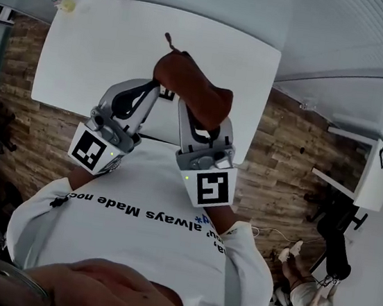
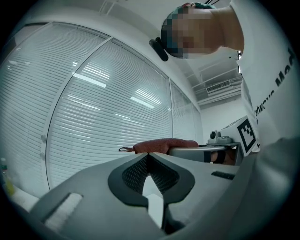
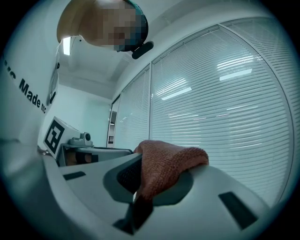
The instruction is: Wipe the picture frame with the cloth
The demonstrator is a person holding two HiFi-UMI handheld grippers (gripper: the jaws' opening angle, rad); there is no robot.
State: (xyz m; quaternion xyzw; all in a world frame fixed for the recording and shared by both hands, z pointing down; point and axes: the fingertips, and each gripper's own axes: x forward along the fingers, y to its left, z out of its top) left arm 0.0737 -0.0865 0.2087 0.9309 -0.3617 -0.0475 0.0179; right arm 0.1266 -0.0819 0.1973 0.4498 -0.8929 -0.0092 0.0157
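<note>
Close against the person's white printed shirt [image 1: 147, 227], both grippers point up and away from the chest, side by side. Between the jaws of the right gripper [image 3: 137, 194] sits a rust-brown knitted cloth [image 3: 165, 165], pinched tight. Its loose bulk folds over the jaw tips and drapes across the right-hand jaw. Just beside it, the left gripper [image 2: 148, 158] has its jaws pressed together with nothing between them. From the left gripper view the cloth [image 2: 161, 144] shows past the closed tips as a low hump with a small loop at its left end. In the head view the cloth [image 1: 192, 86] rises above the right gripper [image 1: 195, 118] and leans toward the left gripper [image 1: 151, 89]. Beyond both sets of tips lies a white rectangular table [image 1: 94, 45] on a wooden plank floor [image 1: 281, 161]. Farther past the jaws, in both gripper views, hang white slatted blinds [image 2: 108, 117].
</note>
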